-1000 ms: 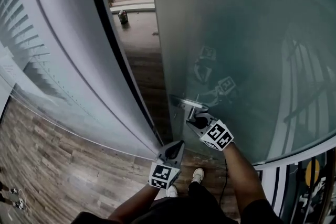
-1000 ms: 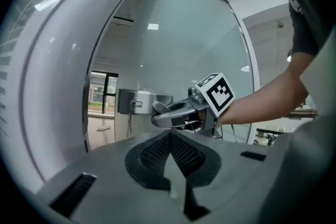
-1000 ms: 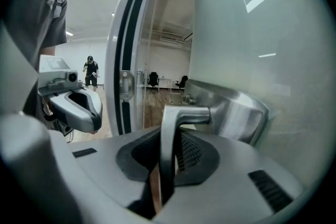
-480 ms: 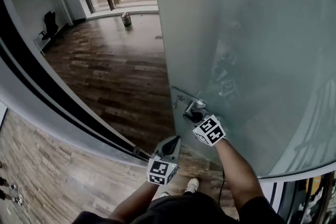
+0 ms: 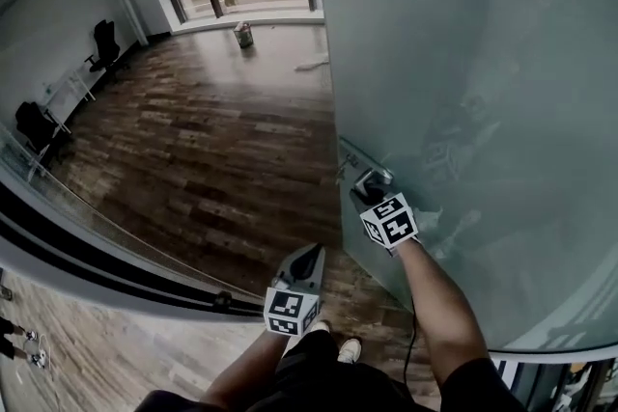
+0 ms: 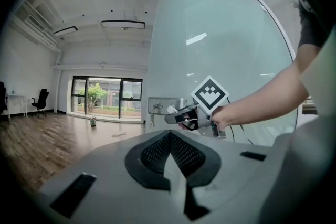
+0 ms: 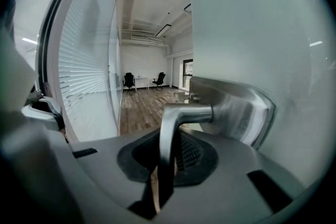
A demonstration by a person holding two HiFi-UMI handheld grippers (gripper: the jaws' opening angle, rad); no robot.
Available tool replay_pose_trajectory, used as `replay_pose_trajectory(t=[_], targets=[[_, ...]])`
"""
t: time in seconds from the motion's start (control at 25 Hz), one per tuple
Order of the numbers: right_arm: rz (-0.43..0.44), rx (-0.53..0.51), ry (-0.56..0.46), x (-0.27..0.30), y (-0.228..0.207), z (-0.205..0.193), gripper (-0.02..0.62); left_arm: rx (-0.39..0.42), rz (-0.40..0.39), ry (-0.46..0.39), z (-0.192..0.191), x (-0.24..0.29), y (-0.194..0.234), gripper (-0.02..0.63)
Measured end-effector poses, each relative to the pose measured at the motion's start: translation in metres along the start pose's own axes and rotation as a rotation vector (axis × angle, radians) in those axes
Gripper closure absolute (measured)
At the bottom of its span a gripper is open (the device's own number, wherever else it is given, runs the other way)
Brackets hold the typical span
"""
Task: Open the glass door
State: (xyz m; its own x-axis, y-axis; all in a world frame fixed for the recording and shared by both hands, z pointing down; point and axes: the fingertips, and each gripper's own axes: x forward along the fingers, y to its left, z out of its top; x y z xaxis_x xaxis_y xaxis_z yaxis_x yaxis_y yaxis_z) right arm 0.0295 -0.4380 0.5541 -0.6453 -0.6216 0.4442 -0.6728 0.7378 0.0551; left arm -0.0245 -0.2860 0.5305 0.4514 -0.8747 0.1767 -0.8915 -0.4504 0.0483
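The frosted glass door [image 5: 463,63] stands swung open into a room with a wood floor. Its steel handle [image 5: 372,183] sits on a metal plate near the door's edge. My right gripper [image 5: 370,198] is on that handle: the lever [image 7: 170,134] runs down between its jaws, which are closing on it. In the left gripper view the right gripper [image 6: 176,115] shows at the handle plate [image 6: 157,106]. My left gripper [image 5: 307,258] hangs lower and to the left, apart from the door, shut and holding nothing.
A dark door track [image 5: 116,275] crosses the floor at the lower left. Office chairs [image 5: 104,41] stand by the far left wall, and a small can [image 5: 243,35] sits near the windows. A glass wall with blinds [image 7: 84,86] is on the left of the right gripper view. My shoe [image 5: 350,349] is below.
The door has swung wide, and the room behind it has come into view. Both grippers moved forward with it; the right one stays on the handle.
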Motion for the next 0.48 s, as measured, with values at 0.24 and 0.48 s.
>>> replay_pose_trajectory(t=[0.24,0.48], targets=[[-0.075,0.047,0.0,0.018,-0.094,-0.004,0.549,0.004,-0.035,0.013,-0.002,0.071,-0.004,0.607],[-0.164,0.099,0.007,0.02,-0.181,-0.015,0.549,-0.01,-0.09,0.017,-0.004,0.143,-0.011,0.607]])
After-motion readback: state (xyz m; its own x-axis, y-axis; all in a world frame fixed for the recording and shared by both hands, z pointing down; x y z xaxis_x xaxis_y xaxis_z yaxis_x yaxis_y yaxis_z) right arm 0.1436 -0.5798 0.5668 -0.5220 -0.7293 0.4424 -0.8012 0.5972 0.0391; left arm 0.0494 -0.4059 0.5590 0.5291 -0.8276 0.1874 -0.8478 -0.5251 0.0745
